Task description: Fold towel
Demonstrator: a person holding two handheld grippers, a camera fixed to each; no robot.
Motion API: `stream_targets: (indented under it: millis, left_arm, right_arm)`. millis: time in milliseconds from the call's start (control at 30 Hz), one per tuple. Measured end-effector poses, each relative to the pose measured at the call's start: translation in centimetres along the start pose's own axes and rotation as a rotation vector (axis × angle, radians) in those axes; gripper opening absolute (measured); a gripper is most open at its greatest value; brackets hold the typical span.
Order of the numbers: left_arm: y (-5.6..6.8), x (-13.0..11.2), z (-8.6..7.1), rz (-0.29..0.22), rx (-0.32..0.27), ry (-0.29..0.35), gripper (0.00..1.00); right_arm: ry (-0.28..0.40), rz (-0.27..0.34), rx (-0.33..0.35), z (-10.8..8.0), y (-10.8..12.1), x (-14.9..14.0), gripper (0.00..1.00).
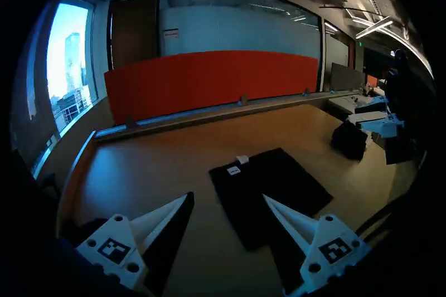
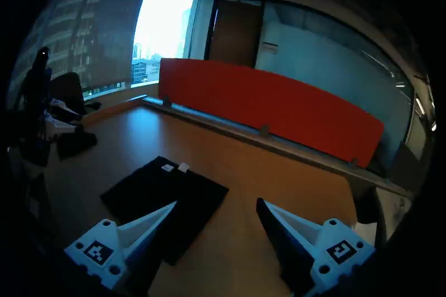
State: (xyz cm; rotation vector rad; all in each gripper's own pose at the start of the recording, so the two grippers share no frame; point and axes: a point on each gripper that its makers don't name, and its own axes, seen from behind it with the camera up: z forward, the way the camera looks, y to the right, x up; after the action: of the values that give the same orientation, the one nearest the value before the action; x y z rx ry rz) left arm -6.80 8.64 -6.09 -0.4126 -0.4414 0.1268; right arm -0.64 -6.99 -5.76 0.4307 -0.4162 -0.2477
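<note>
the towel (image 1: pixel 269 194) lies flat on the desk (image 1: pixel 161 169), untouched — both the left gripper (image 1: pixel 228 208) and right gripper (image 2: pixel 216 210) hover spread, empty. risk: pinching one layer only, dragging it askew.

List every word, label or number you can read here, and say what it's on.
No legible text.
White tags on the black towel: too small to read.
Notice on the glass wall: blurred.
Marker squares on the left tongs and right tongs: coded patterns, not words.
</note>
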Motion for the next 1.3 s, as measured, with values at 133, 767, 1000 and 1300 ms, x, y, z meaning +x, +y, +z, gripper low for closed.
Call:
stream_targets:
  millis: [133,767,1000,1300]
  left_arm:
    - [0.9,-1.3,0.7,0.019,-0.031,-0.021,0.8]
    - [4.0,-8.2,5.4,0.028,-0.134,-0.112,0.8]
    - [4.6,-10.9,7.3,0.035,-0.153,-0.16,0.8]
    - [5.1,-14.2,8.6,0.037,-0.182,-0.22,0.8]
  right_arm:
    - [-0.013,-0.012,0.03,0.7,-1.0,-1.4,1.0]
    - [-0.107,-0.043,0.119,5.0,-4.3,-8.1,1.0]
    - [-0.129,-0.046,0.153,6.2,-5.8,-10.3,1.0]
    - [-0.201,-0.066,0.185,7.6,-7.7,-14.0,1.0]
